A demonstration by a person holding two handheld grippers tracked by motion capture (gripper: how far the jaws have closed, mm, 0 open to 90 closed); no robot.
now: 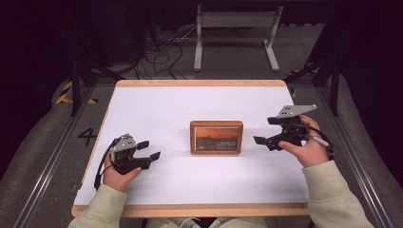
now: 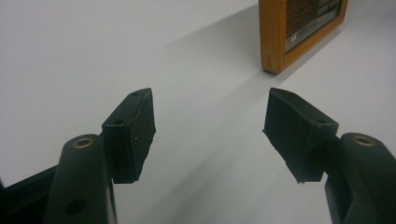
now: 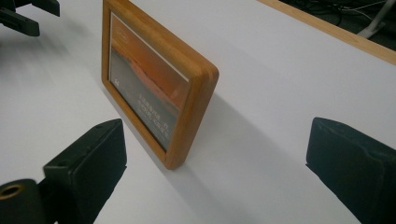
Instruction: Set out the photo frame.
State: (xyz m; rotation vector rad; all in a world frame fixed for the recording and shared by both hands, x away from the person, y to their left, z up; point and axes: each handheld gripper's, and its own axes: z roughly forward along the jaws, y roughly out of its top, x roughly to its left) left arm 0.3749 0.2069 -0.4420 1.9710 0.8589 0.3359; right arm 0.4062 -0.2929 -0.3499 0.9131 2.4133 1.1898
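The small wooden-framed picture with an orange sunset print [image 1: 216, 137] stands upright at the centre of the high view, on the white tabletop [image 1: 190, 104]. Its long axis runs left to right across the frame, with the printed face turned toward the bottom edge.

The right gripper [image 1: 265, 141] sits at centre right, just beside the frame's right end and not touching it. Its jaws are spread wide and hold nothing. In the right gripper view, the frame's near end [image 3: 187, 112] lies ahead between the two black pads [image 3: 88, 158].

The left gripper [image 1: 148, 151] sits at lower left, well apart from the frame. Its jaws are also wide and empty. In the left gripper view, only a frame corner [image 2: 275, 46] appears at upper right.

Judgement: the right gripper is the nearer one. A short advance toward frame centre would bring its jaws astride the frame's thickness at the short end.
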